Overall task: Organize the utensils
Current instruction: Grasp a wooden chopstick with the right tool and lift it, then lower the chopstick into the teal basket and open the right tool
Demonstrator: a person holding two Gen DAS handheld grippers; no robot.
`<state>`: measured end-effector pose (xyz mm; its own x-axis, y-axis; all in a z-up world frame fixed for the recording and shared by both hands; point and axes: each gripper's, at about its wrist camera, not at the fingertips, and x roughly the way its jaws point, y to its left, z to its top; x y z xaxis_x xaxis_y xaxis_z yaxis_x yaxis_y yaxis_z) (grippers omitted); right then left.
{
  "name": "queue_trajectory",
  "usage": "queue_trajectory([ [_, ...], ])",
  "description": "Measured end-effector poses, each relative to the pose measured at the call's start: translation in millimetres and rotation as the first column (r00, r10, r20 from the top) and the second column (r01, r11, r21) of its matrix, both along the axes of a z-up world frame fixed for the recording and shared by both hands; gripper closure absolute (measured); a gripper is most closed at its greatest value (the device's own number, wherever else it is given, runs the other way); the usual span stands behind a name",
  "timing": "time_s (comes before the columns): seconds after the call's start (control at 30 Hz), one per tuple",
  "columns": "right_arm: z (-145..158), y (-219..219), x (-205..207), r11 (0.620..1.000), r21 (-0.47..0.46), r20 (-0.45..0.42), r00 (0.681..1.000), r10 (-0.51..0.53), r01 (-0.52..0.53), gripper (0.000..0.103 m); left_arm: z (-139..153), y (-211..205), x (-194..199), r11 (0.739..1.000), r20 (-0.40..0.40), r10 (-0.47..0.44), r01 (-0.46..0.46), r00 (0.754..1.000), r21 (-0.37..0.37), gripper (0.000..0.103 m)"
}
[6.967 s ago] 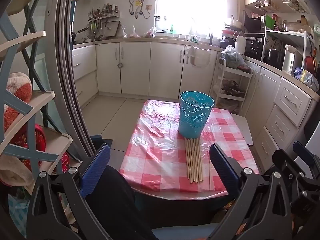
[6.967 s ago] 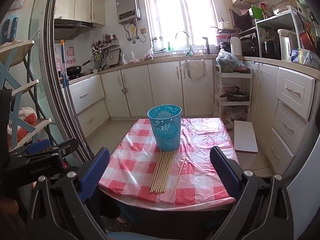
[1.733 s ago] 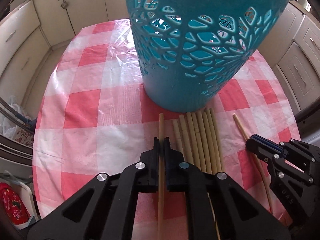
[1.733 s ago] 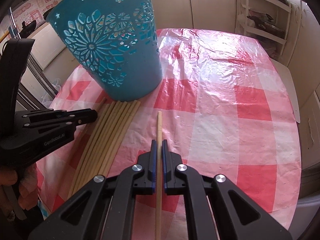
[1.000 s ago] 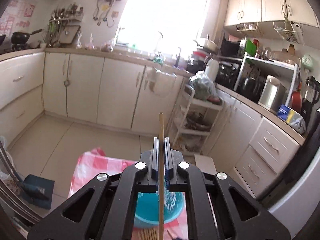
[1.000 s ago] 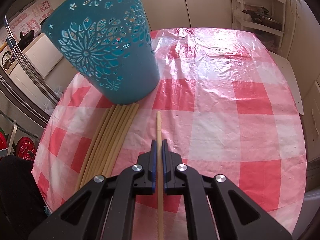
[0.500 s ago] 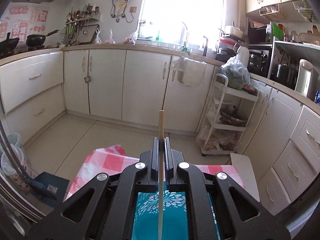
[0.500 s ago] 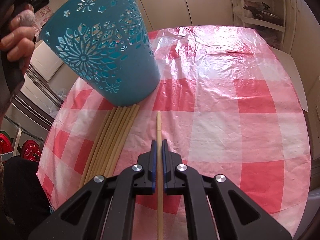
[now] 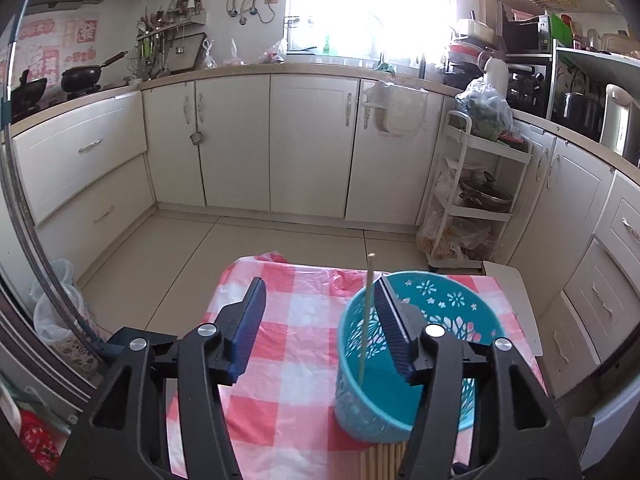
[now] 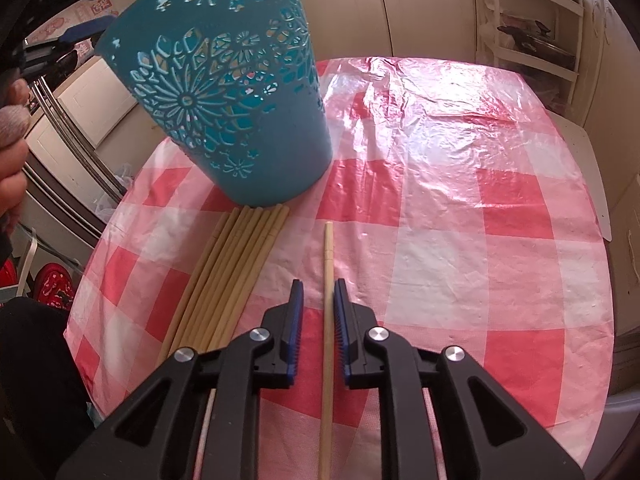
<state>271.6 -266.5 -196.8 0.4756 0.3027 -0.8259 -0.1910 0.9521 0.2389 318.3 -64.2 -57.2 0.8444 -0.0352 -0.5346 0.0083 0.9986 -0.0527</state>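
A round teal plastic basket [image 9: 420,364] with cut-out flower patterns is seen standing on a table covered by a glossy red-and-white checked plastic cloth [image 9: 288,344]. From the left wrist view, the left gripper [image 9: 320,320] is held above and in front of the basket's open mouth, and its jaws are opening: the blue pads stand well apart, with nothing pressed between them. 1 thin pale wooden chopstick [image 9: 366,320] is seen standing nearly upright inside the basket, just beside the gripper's right-hand pad, its tip rising above the rim.

From the right wrist view, the right gripper [image 10: 318,332] is angled down over the cloth, and its jaws are opening too. A second pale wooden chopstick [image 10: 327,280] lies flat on the cloth between the narrowly parted blue pads; a small gap is visible on each side of it. To its left, a bundle of like chopsticks [image 10: 228,272] lies side by side, the far ends touching or almost touching the basket's base. A person's fingers [image 10: 12,160] are visible at the left edge.
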Motion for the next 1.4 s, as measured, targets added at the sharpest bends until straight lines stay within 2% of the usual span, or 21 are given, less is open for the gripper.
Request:
queue_trajectory([
  [0.07,0,0,0,1.0,-0.005,-0.002,1.0,0.0,0.0,0.087,-1,14,-17,1.0,0.003,0.017,-0.017,1.0,0.002,0.039],
  [0.13,0,2,-1,1.0,-0.022,0.004,1.0,0.008,-0.008,0.087,-2,27,-35,1.0,0.007,0.026,-0.026,1.0,0.009,0.037],
  [0.27,0,16,-1,0.991,-0.128,0.037,0.999,0.039,-0.034,0.088,-6,49,-67,0.998,0.031,0.046,-0.048,0.998,0.038,0.031],
  [0.37,-1,26,-3,0.976,-0.212,0.066,0.995,0.07,-0.054,0.089,-18,66,-85,0.998,0.028,0.065,-0.065,0.998,0.02,0.03],
  [0.47,-1,23,-4,0.978,-0.202,0.07,0.996,0.06,-0.044,0.092,-33,78,-87,0.997,-0.016,0.078,-0.078,0.997,-0.009,0.03],
  [0.5,-1,19,-4,0.982,-0.187,0.069,0.997,0.046,-0.033,0.096,-37,82,-86,0.996,-0.032,0.078,-0.079,0.996,-0.036,0.03],
  [0.57,-2,7,-3,0.993,-0.115,0.055,0.998,0.009,-0.003,0.097,-43,89,-83,0.994,-0.065,0.069,-0.075,0.995,-0.084,0.03],
  [0.77,0,-18,-4,0.992,0.093,0.017,0.996,-0.082,0.08,0.097,-50,94,-79,0.991,-0.087,0.068,-0.077,0.994,-0.106,0.029],
  [0.93,29,-21,-17,0.978,0.193,0.087,0.992,-0.094,0.076,0.097,-54,93,-75,0.99,-0.102,0.07,-0.082,0.992,-0.113,0.029],
  [1.1,49,-30,-26,0.943,0.324,0.136,0.983,-0.121,0.071,0.097,-59,89,-70,0.991,-0.12,0.079,-0.091,0.99,-0.1,0.028],
  [1.27,80,-29,-35,0.915,0.403,0.207,0.971,-0.116,0.024,0.097,-63,86,-66,0.991,-0.132,0.081,-0.094,0.988,-0.096,0.028],
  [1.4,111,-24,-40,0.902,0.431,0.28,0.954,-0.103,-0.029,0.097,-64,86,-65,0.99,-0.138,0.082,-0.097,0.987,-0.106,0.028],
])
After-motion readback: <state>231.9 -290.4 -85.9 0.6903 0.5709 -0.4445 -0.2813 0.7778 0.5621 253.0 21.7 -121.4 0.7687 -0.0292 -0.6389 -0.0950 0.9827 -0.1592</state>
